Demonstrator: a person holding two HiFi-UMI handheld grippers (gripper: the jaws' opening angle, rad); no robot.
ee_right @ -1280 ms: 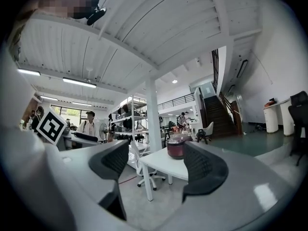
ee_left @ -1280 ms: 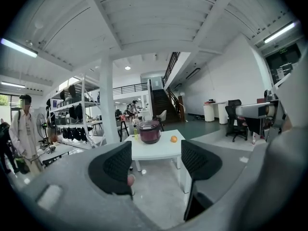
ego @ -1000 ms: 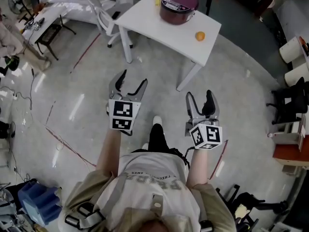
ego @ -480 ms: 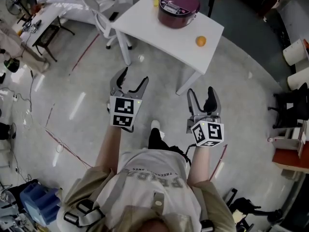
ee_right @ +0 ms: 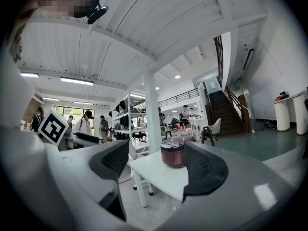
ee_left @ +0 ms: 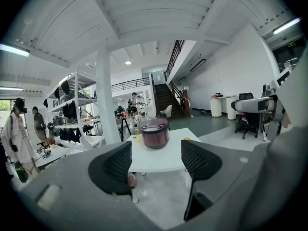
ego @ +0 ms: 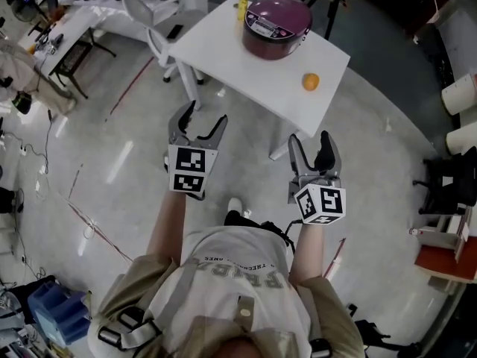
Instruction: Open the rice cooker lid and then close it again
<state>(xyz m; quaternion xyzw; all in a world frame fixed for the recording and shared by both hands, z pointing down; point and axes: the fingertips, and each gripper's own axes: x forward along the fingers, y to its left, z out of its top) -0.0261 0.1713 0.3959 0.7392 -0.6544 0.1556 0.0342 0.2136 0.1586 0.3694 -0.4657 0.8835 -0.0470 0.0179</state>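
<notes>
Jaws spread and empty on left hand-held gripper (ego: 205, 118) and right hand-held gripper (ego: 308, 139), side by side above glossy grey floor (ego: 112, 162). Well ahead, untouched: round maroon rice cooker (ego: 276, 17), lid down, on white rectangular bench (ego: 223, 43), near small orange fruit (ego: 311, 82).

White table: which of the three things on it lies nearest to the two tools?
The small round orange thing: it lies toward the near edge of the white table, while the purple rice cooker and the yellow bottle stand farther back.
</notes>
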